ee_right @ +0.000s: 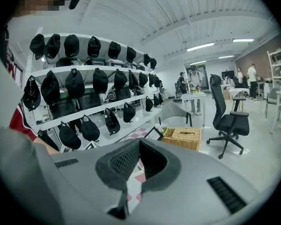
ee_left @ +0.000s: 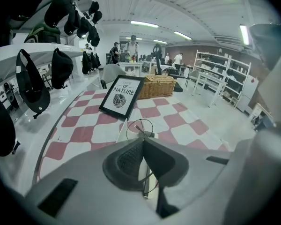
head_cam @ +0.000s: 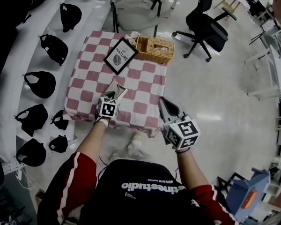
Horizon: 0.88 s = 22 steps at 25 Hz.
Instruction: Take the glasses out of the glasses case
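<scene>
Left gripper point(ee_left: 143, 143): clenched, with its pads together on a thin white edge of the glasses case point(ee_left: 123, 130), over the near side of the counter point(head_cam: 145, 86).
Right gripper point(ee_right: 139, 143): clenched on nothing, held off the counter's front right corner, above the floor.
Hard to make out: a fine wire runs beside the white edge between the left pads, and I cannot tell whether it is pinched too.
Hidden: in the head view the left gripper's marker cube covers the near end of the case. In the left gripper view the case's lower part drops behind the gripper body.
Glasses point(ee_left: 139, 126): thin dark wire, with one round rim standing just past the jaw tips.
Glasses case: white and open, with a triangular end upright beside the rim. It lies on the checked cloth in front of the framed print point(head_cam: 121, 55), well apart from the wicker basket point(head_cam: 154, 49).
</scene>
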Each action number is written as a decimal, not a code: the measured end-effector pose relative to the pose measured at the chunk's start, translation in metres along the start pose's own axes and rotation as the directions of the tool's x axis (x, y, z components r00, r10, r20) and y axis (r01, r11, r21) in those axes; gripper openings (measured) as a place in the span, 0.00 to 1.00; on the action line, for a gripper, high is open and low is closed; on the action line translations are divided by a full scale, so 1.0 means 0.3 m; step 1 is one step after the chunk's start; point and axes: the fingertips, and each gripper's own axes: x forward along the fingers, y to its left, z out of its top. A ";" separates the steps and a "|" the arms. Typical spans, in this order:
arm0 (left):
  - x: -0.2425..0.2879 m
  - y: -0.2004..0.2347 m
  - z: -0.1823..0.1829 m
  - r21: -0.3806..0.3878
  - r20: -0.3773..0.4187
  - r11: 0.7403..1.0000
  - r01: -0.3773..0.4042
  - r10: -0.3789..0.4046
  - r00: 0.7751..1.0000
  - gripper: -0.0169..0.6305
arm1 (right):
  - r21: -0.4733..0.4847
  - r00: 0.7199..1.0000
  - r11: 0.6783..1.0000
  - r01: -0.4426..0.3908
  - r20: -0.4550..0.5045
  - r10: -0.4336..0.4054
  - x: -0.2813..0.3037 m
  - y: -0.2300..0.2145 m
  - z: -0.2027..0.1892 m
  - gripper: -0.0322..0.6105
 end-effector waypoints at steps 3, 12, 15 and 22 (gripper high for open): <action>-0.037 -0.014 0.009 0.014 0.010 1.000 0.010 -0.010 1.000 0.04 | 0.006 1.000 1.000 0.010 0.006 -0.010 -0.024 0.016 0.012 0.06; -0.201 -0.036 0.060 0.083 0.072 0.995 0.049 -0.055 0.996 0.04 | 0.029 0.999 0.999 0.017 0.044 -0.018 -0.106 0.112 0.052 0.06; -0.263 -0.035 0.087 0.081 0.116 0.995 0.059 -0.068 0.991 0.04 | 0.022 0.998 1.000 0.022 0.062 -0.023 -0.137 0.153 0.075 0.05; -0.434 -0.075 0.112 0.117 0.189 0.989 0.090 -0.111 0.976 0.04 | 0.031 0.994 0.999 0.032 0.105 -0.035 -0.195 0.262 0.124 0.06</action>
